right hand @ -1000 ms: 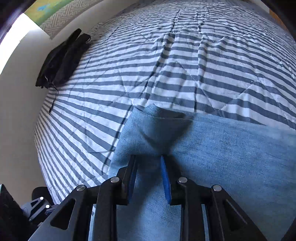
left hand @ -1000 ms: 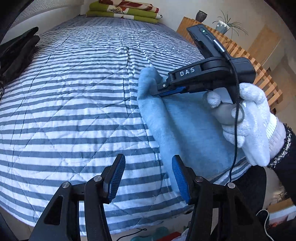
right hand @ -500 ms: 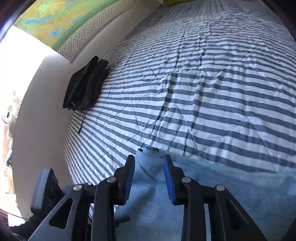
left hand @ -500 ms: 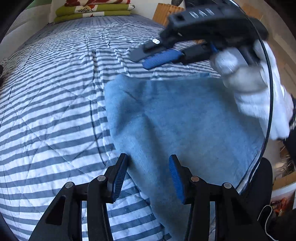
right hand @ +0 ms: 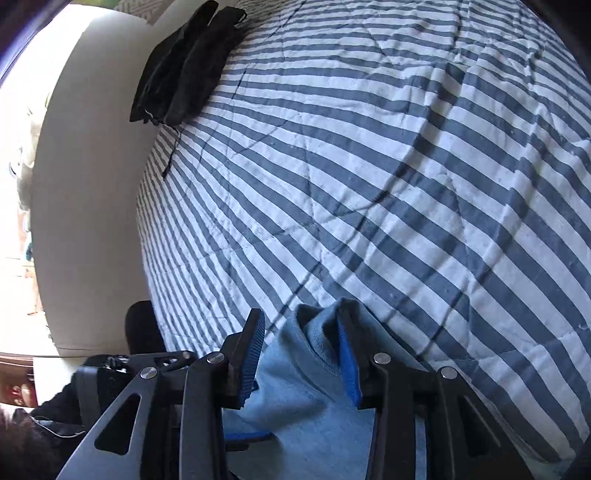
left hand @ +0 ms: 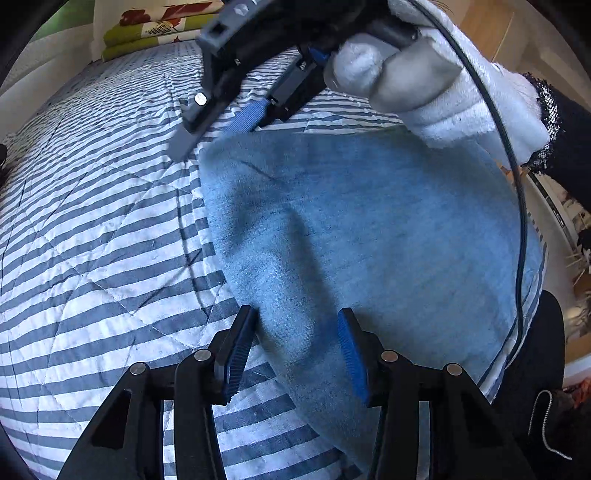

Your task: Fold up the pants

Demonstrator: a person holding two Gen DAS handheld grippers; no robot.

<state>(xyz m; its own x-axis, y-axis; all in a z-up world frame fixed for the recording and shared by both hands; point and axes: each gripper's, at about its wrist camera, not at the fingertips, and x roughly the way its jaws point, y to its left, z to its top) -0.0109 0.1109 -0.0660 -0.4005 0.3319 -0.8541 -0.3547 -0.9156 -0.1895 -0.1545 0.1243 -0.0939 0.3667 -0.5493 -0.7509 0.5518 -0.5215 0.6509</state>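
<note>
In the left wrist view the striped bed cover [left hand: 96,229] fills the left side, with folded green and red patterned bedding [left hand: 155,29] at its far end. The left gripper [left hand: 295,354] sits near and low, its jaws wide apart and holding nothing, poised over the near left edge of the blue pants [left hand: 369,229]. The pants lie flat on the right part of the bed, near its edge, folded into a broad smooth panel. Above their far left corner hangs the right gripper [left hand: 221,114], blurred, held by a hand in a white glove [left hand: 443,85] with a black cable [left hand: 517,206] trailing down on the right.

The right wrist view alone shows a dark garment [right hand: 184,62] at the far left edge of the bed beside a pale wall [right hand: 88,184]. Here the right gripper [right hand: 301,354] has its jaws wide apart, with a raised fold at the pants' corner [right hand: 317,332] standing between them; its right side lies against the right pad [right hand: 347,362], apart from the left pad. Stripes run off to the right.
</note>
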